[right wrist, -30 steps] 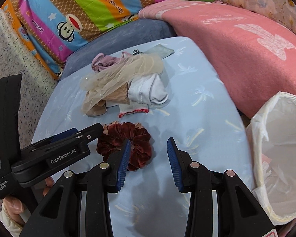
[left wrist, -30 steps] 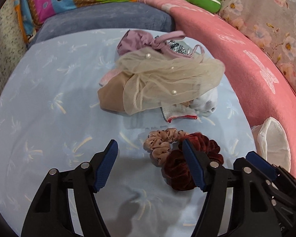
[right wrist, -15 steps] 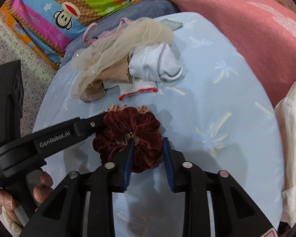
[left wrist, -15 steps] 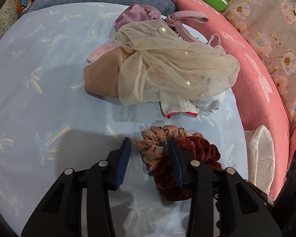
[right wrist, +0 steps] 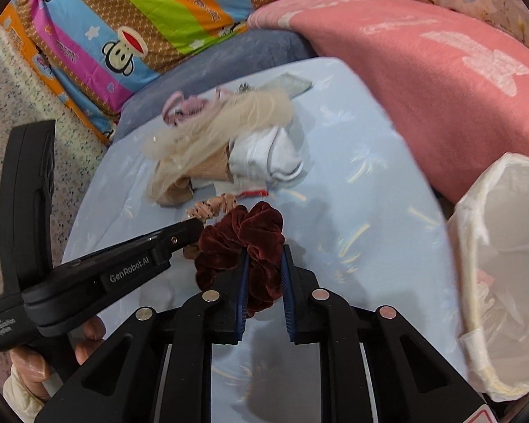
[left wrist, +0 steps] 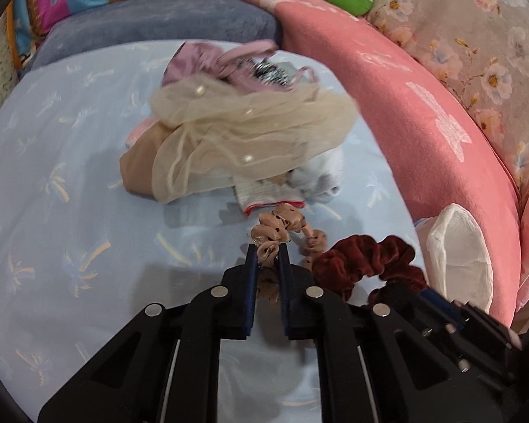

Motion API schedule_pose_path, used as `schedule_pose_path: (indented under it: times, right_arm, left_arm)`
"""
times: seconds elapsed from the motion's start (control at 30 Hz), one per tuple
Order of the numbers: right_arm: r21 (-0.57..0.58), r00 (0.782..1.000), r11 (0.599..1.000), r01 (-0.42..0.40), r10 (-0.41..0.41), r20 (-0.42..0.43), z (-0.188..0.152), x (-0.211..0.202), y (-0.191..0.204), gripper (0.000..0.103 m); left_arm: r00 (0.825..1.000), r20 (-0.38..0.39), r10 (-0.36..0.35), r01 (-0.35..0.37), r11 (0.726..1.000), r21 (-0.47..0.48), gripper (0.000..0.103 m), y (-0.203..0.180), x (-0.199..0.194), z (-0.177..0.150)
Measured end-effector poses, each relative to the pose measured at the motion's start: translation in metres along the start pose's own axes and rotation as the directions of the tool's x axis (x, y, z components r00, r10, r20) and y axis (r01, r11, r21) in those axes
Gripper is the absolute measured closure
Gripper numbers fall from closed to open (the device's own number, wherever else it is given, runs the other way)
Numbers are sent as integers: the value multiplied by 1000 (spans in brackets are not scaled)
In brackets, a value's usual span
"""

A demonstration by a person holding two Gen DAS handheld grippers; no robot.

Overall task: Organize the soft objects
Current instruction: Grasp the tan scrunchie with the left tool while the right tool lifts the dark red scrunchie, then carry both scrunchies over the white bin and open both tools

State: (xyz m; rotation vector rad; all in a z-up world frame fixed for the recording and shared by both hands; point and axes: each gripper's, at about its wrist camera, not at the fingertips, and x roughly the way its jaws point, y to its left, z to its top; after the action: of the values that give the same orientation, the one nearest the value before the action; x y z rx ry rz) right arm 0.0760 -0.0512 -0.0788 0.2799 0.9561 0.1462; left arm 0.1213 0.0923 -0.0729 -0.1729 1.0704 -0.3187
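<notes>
Your left tongs [left wrist: 267,259] pinch the beige scrunchie [left wrist: 282,229]; right tongs [right wrist: 263,259], closing, grip the maroon scrunchie [right wrist: 243,243], white bag [right wrist: 504,246] rightward.

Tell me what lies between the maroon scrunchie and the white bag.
Nothing: in the right wrist view only bare blue sheet separates the maroon scrunchie from the white bag.

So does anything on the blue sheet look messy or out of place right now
Yes. A jumbled pile sits mid-sheet: cream pearl-dotted tulle draped over a tan garment, white socks and a lilac pouch. Nothing looks torn or spilled.
</notes>
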Motion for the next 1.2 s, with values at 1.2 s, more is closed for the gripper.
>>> schedule_pose_path:
  times: [1.2]
  right_arm:
    - [251, 893, 950, 188, -272, 360, 6, -211, -142, 87]
  left_arm:
    - [964, 212, -163, 41, 874, 485, 92, -220, -73, -3]
